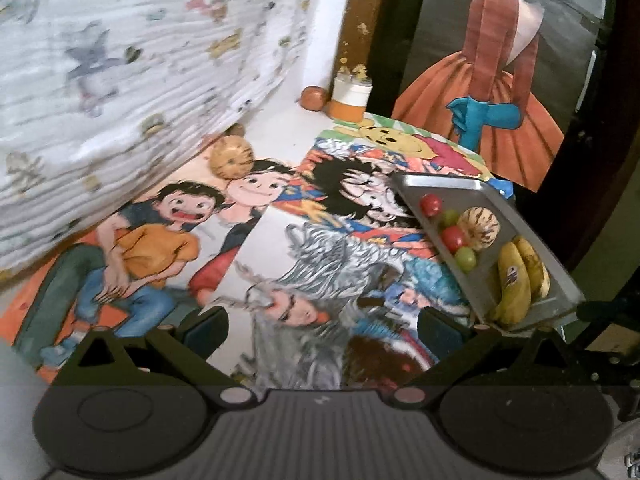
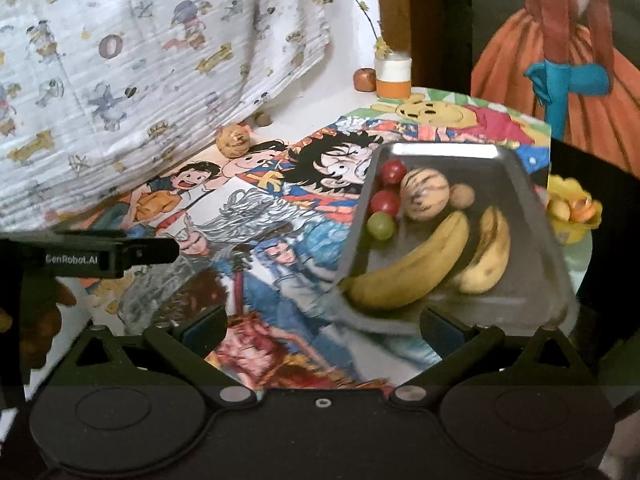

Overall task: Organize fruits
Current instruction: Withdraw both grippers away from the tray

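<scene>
both grippers, left gripper (image 1: 322,330) and right gripper (image 2: 322,330), have jaws wide open and empty, fruit mostly corralled in metal tray (image 2: 532,208) on bench (striped melon (image 1: 232,158) stray by the cloth, likely next)

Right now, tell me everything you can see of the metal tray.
The tray is a shallow rectangle of dull grey metal with a raised rim and rounded corners, glare on its far edge. It lies flat on the cartoon-printed cloth at the table's right side. In it are two bananas, a striped melon, a small brown fruit, two red fruits and green ones. Neither gripper touches it.
</scene>
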Available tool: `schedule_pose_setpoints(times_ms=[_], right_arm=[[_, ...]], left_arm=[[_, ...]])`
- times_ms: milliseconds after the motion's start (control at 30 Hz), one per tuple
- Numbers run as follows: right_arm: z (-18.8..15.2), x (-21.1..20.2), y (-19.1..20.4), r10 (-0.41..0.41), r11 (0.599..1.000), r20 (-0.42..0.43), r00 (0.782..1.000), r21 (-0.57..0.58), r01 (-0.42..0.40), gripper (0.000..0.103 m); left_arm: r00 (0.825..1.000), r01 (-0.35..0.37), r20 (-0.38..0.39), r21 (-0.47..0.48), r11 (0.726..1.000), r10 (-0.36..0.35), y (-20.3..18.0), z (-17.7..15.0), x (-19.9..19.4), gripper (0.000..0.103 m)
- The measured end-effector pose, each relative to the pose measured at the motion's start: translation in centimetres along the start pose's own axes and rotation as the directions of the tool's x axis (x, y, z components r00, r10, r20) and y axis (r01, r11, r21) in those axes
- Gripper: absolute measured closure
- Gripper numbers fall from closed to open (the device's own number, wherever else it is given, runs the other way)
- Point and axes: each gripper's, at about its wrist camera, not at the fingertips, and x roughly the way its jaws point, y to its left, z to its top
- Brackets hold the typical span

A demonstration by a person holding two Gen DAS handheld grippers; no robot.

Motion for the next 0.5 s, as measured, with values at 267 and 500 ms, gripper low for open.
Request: schedule_pose_setpoints(times_ms=[267,500], right_arm=[[-2.1,0.0,2.9,-0.017,0.999,0.013,1.0,0.044,0.016,0.001],[-2.9,0.4,4.7,0.039,0.994,0.018,0.999,0.098,-0.041,0.001]], left_arm=[[0.999,-0.039,-0.009,-0.014,0.999,0.039,1.9,-1.2,-1.9,0.0],[0.997,-0.08,-0.011,-0.05,0.996,0.079,3.8,-1.9,-2.8,0.0]])
